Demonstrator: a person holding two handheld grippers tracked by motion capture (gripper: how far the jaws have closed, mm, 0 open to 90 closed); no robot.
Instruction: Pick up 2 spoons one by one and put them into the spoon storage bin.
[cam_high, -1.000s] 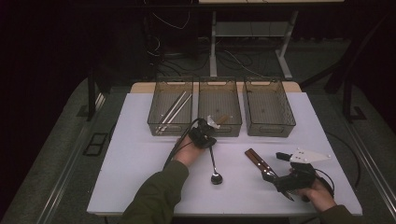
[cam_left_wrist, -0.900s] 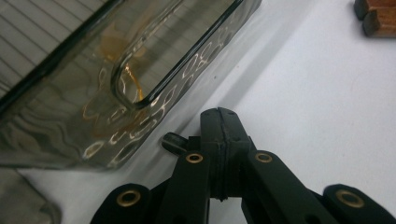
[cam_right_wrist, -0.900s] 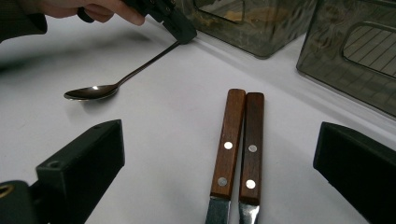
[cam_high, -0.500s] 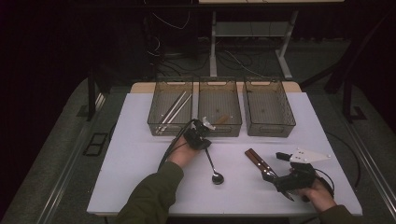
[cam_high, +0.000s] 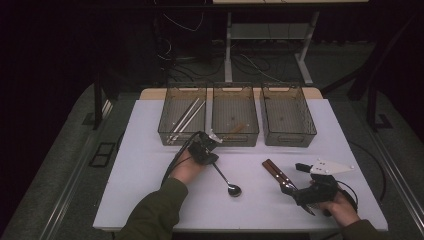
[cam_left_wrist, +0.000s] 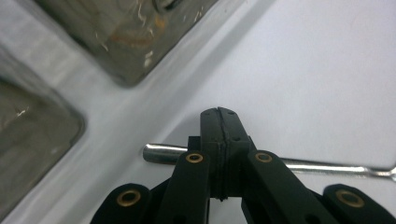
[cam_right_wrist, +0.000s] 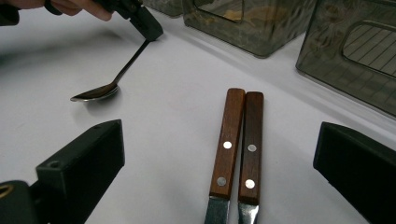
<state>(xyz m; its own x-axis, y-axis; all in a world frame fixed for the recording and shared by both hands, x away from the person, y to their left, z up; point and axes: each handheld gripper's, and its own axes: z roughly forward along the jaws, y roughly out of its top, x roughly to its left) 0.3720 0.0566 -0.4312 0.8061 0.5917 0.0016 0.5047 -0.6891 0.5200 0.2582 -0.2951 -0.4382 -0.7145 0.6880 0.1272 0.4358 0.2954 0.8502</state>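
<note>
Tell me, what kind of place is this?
Probably a lab or test room, not a kitchen: a white table under a fixed camera, three bins for sorting cutlery, cables on a dark floor, hand-held grippers.

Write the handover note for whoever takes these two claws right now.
Left claw: shut on the handle of the shiny metal spoon, whose bowl is near or on the white table.
Right claw: open, over the two wooden-handled knives lying side by side.
Done: metal rods in the left smoked-plastic bin; a wooden piece in the middle bin.
Left: probably binning the spoon and knives; the right bin looks empty.
</note>
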